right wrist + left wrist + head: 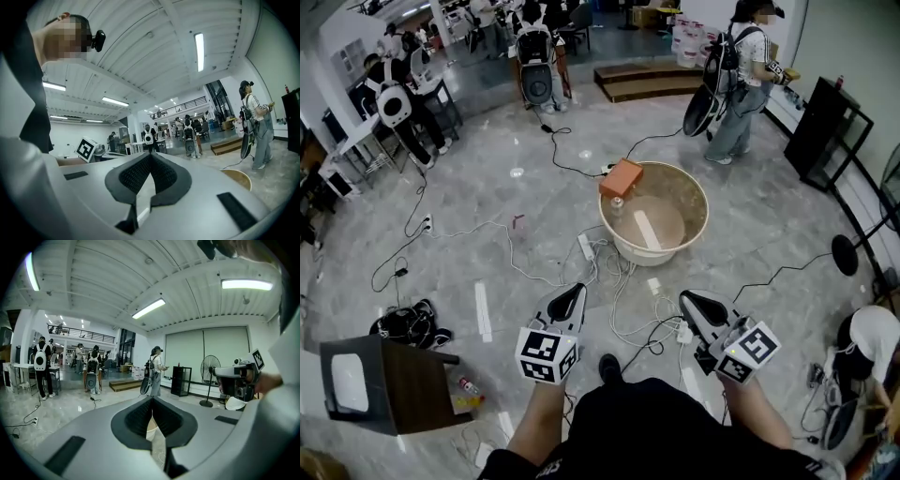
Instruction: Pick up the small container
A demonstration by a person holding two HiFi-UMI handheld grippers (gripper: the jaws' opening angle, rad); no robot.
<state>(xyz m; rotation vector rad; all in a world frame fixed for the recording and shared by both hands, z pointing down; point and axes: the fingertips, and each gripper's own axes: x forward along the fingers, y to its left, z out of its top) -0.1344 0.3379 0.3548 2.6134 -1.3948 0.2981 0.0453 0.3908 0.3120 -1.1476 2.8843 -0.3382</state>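
Finding: both of your grippers are empty and held low over the floor, well short of the target. The left gripper [572, 296] has its jaws closed tip to tip on nothing; the right gripper [692, 302] is the same.

The likely small container [617, 203] stands inside the beige basin [700, 201], against its near-left wall, just below the orange box [622, 177] perched on the rim. It is too small to read its long axis; it appears upright.

Assessment: the container lies straight ahead, between your two grippers and somewhat closer to the left one. Either gripper's jaws must open and come down over the basin rim.
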